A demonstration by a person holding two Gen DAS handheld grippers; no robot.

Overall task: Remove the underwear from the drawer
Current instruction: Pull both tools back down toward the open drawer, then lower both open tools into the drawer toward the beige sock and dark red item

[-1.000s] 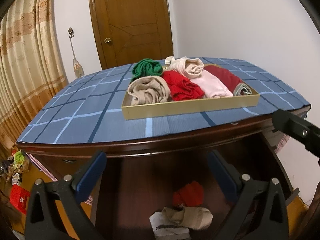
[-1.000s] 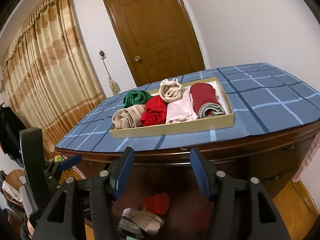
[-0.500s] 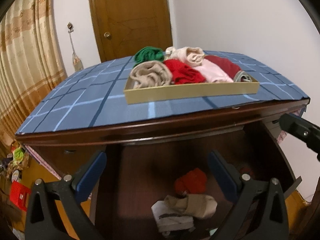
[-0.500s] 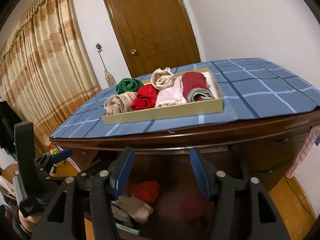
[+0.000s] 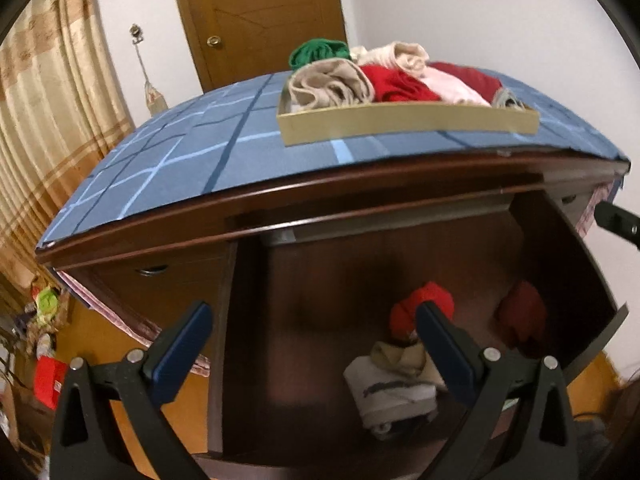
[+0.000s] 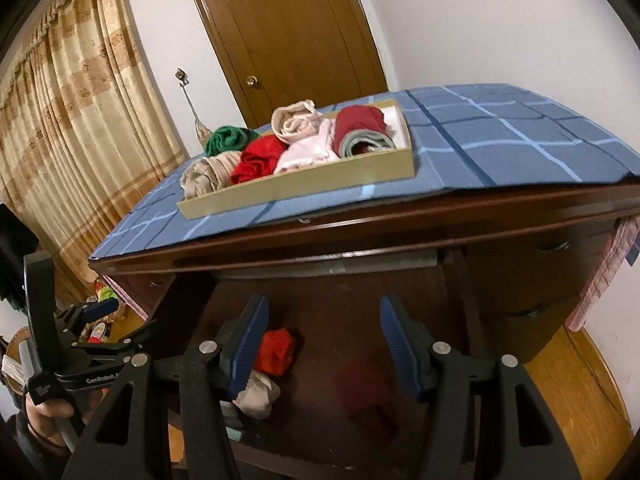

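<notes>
We find both claws, left claw point(image 5: 312, 320) and right claw point(image 6: 324, 330), wide and empty above the open drawer point(image 5: 576, 264), red underwear point(image 6: 275, 350) nearest the right claw's left finger.

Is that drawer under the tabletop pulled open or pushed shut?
Open. The drawer is pulled out, showing its dark inside with red underwear and pale folded pieces in it.

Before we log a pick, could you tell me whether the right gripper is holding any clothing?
No, the right gripper hangs open above the drawer, nothing between its fingers.

door point(image 6: 296, 32): brown, shut | curtain point(image 6: 80, 120): beige, left | cloth point(image 6: 500, 136): blue plaid
</notes>
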